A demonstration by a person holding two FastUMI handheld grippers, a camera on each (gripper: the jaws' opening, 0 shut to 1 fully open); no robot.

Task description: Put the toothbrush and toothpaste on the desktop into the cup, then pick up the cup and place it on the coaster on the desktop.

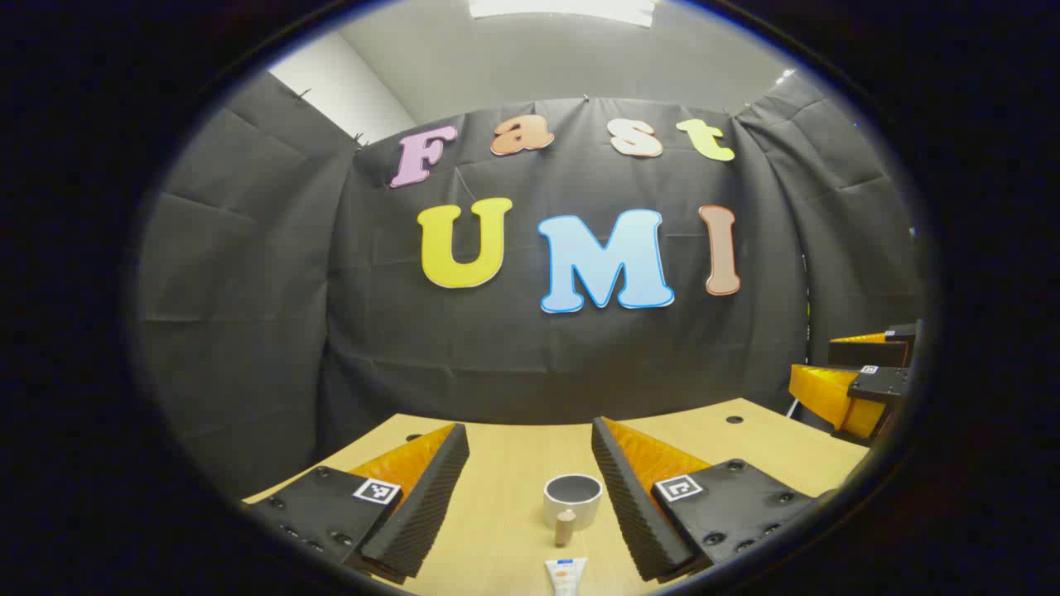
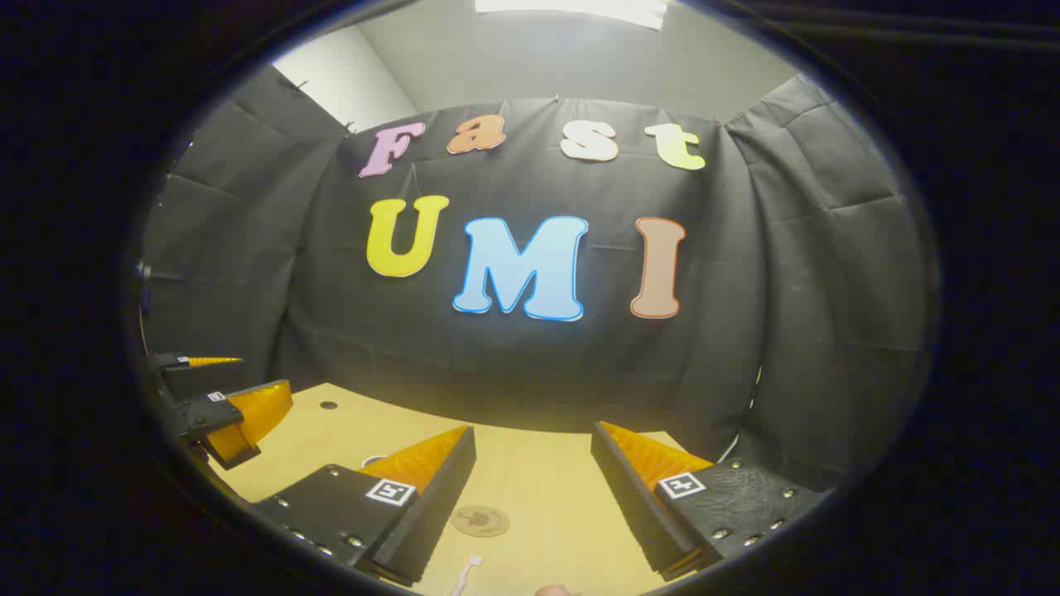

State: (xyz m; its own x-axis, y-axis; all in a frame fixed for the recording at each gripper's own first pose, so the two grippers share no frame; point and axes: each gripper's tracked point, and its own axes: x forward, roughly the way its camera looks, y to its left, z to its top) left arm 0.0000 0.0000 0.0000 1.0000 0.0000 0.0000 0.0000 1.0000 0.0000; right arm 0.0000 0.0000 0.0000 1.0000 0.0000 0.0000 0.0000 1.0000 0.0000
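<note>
Pale yellow wood-look desktop (image 1: 513, 463): smooth, matt, faint grain, soft sheen from the overhead light. Small round grey cup (image 1: 572, 499): smooth, looks ceramic, dull inside; its stubby handle looks like plain wood. White toothpaste tube (image 1: 566, 574): smooth plastic, slightly glossy. Left gripper (image 1: 530, 497): fingers with ribbed black rubbery pads, orange plastic backs, matt black plates. Brown round coaster (image 2: 480, 521): flat, matt. Thin white toothbrush (image 2: 465, 574): smooth plastic. Booth wall: matt black cloth, creased.
</note>
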